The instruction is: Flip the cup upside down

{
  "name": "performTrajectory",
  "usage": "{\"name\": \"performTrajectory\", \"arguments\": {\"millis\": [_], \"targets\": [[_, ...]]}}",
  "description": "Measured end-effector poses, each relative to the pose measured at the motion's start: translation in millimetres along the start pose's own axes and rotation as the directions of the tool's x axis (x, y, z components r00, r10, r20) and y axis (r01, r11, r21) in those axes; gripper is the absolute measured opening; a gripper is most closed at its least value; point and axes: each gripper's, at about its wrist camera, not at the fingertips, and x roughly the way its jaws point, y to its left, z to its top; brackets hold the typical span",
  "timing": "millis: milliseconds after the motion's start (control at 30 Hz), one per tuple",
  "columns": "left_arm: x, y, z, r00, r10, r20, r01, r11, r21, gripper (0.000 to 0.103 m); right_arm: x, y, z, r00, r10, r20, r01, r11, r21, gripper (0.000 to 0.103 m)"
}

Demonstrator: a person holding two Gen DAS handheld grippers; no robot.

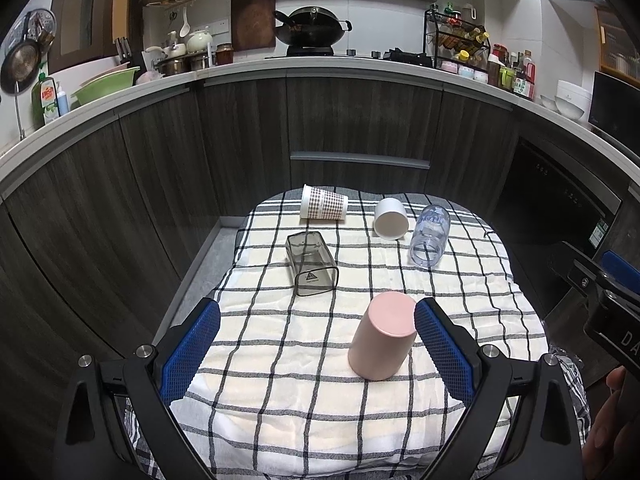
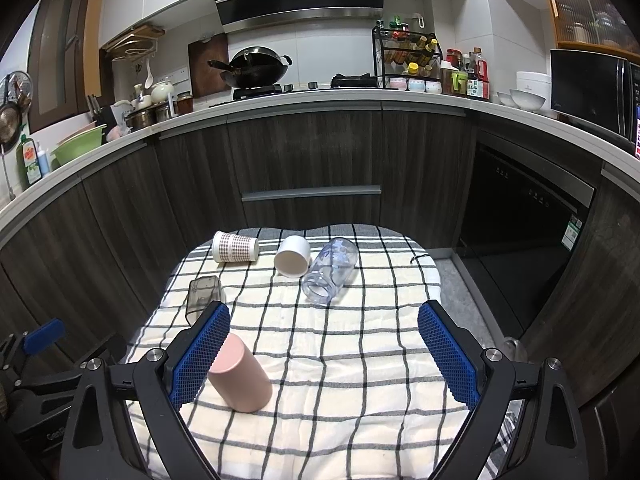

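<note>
Both tools gape, released: left tool [image 1: 318, 340] and right tool [image 2: 324, 350]. Pink cup [image 1: 382, 338] stands inverted on the checked cloth [image 1: 280, 392], beside the left tool's right finger.

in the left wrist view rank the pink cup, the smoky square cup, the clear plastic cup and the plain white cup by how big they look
1. pink cup, though it sits nearest the camera, which inflates it
2. smoky square cup
3. clear plastic cup
4. plain white cup, the farthest of the four
</note>
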Motion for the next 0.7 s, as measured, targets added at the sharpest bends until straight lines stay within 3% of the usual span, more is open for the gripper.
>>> {"name": "performTrajectory", "arguments": {"millis": [700], "targets": [[-0.2, 1.0, 1.1, 1.000, 0.009, 0.014, -0.009, 1.000, 0.010, 0.099, 0.0, -0.6, -0.3, 1.000, 0.001, -0.001, -0.001, 1.000, 0.001, 0.095]]}}
